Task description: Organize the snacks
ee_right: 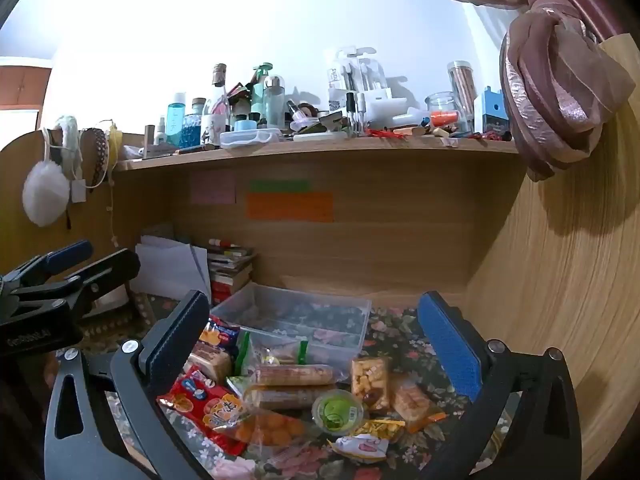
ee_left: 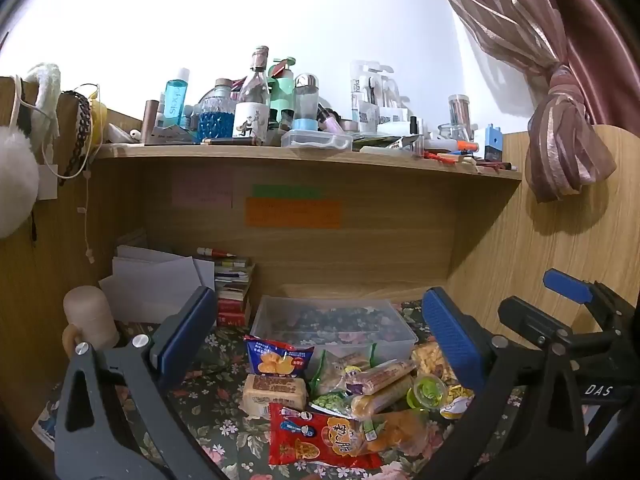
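Left wrist view: the left gripper (ee_left: 316,336) has its fingers spread wide and empty; the snacks (ee_left: 340,396) lie heaped between and below them, the clear bin (ee_left: 280,312) just beyond.

Right wrist view: the right gripper (ee_right: 316,336) is likewise wide and empty, over the same heap on the floral tabletop (ee_right: 404,344).

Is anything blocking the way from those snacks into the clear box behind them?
Nothing visible does. The box has no lid on and sits just behind the snack pile, with a few packets leaning on its front wall. Both grippers, left and right, are open and empty.
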### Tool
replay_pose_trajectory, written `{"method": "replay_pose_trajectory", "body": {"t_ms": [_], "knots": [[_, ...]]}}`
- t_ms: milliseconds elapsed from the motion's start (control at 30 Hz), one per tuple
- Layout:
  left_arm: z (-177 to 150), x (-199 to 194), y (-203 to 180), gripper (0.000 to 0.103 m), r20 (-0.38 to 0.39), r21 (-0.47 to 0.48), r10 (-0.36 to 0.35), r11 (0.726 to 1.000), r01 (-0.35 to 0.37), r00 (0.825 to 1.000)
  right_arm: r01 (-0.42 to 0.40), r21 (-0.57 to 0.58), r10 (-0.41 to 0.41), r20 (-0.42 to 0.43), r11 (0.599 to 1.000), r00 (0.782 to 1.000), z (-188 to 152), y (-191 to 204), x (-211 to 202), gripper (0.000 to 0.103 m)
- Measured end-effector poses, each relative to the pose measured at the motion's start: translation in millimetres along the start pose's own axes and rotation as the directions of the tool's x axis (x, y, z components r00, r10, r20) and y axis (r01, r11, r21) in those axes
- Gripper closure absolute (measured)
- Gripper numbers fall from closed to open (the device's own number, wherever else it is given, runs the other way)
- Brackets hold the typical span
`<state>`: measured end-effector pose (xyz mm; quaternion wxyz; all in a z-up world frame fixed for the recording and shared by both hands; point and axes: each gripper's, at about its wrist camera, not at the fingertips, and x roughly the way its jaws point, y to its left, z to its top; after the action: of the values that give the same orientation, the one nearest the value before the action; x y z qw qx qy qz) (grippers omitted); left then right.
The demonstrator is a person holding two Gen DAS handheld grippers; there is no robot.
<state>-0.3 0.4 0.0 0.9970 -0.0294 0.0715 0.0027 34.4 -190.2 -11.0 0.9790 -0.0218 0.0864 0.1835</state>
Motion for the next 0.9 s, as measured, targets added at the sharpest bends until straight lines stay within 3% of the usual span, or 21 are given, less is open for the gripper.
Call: {"method": "replay_pose_trajectory", "body": {"t_ms": [900], "knots": [[-7.7, 7.6, 2.5, 0.0, -0.028, 0.007, -0.004, 1.0, 0.005, 1.0, -0.005, 0.014, 0.005, -0.003, 1.0, 1.0, 0.0, 0.8, 0.0, 0.0]]}}
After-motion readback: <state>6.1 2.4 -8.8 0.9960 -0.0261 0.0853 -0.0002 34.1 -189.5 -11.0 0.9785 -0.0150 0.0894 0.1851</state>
